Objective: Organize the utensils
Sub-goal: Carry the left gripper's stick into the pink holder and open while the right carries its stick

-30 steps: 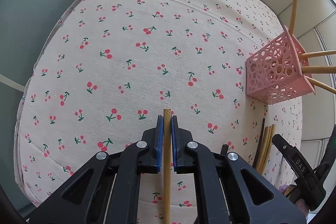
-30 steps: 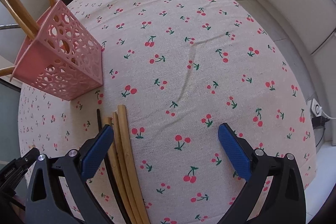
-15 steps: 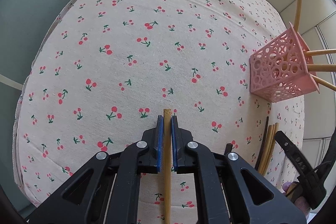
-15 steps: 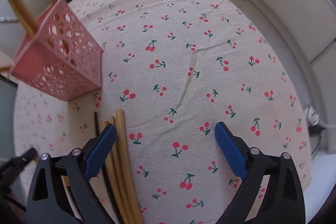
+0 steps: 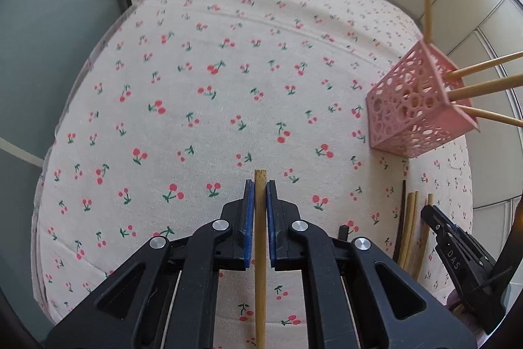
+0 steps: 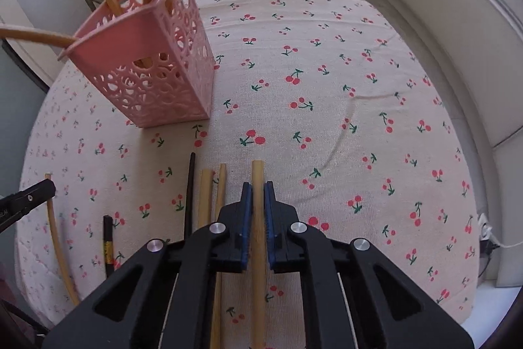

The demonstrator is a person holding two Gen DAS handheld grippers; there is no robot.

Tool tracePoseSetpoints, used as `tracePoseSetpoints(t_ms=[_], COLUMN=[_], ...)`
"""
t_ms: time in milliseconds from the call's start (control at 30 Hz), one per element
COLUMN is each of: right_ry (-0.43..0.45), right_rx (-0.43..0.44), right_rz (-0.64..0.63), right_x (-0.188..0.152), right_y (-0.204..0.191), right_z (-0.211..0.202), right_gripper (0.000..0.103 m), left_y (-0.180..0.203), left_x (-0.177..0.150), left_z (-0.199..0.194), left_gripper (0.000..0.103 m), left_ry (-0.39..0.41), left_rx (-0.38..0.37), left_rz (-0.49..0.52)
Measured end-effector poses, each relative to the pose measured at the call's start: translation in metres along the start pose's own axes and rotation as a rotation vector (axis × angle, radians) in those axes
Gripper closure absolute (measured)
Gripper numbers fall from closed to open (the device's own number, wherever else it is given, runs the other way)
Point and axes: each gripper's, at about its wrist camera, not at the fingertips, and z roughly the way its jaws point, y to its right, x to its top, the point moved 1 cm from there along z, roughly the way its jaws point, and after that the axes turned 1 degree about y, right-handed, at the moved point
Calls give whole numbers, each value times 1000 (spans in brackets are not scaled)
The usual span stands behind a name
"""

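Observation:
My left gripper (image 5: 260,185) is shut on a bamboo chopstick (image 5: 260,251) above the cherry-print tablecloth (image 5: 196,87). My right gripper (image 6: 257,187) is shut on another bamboo chopstick (image 6: 257,237). A pink perforated holder (image 6: 153,71) stands upright with several bamboo sticks in it; it also shows at the right of the left wrist view (image 5: 415,107). Loose bamboo sticks (image 6: 209,201) and a thin dark stick (image 6: 189,192) lie on the cloth to the left of my right gripper.
A short dark stick (image 6: 108,244) and a curved bamboo stick (image 6: 57,237) lie at the left. The left gripper's tip (image 6: 29,195) shows at the left edge. White tiled walls surround the table; a white plug (image 6: 483,228) lies on the floor.
My right gripper went from open to shut on a bamboo chopstick from the loose pile. The left gripper keeps its chopstick and has pulled back a little.

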Motion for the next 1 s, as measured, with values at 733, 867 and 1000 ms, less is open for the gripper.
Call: tracePoseSetpoints(t_ms=[733,867,1000], right_ry=[340,380,417], right_rx=[233,261,287], right_rz=[49,47,54], right_x=[-21,-27,-26], right_y=[40,41,43], right_z=[-188,-212,-228], right_gripper=[95,95,95], left_y=[4,13,20], left_x=[-46,-64,-71], left_z=[-144,-173,-198], left_gripper=[96,96,96], left_ry=[336,378,407], left_rx=[-123,-152,-174], left_rz=[113,160,193])
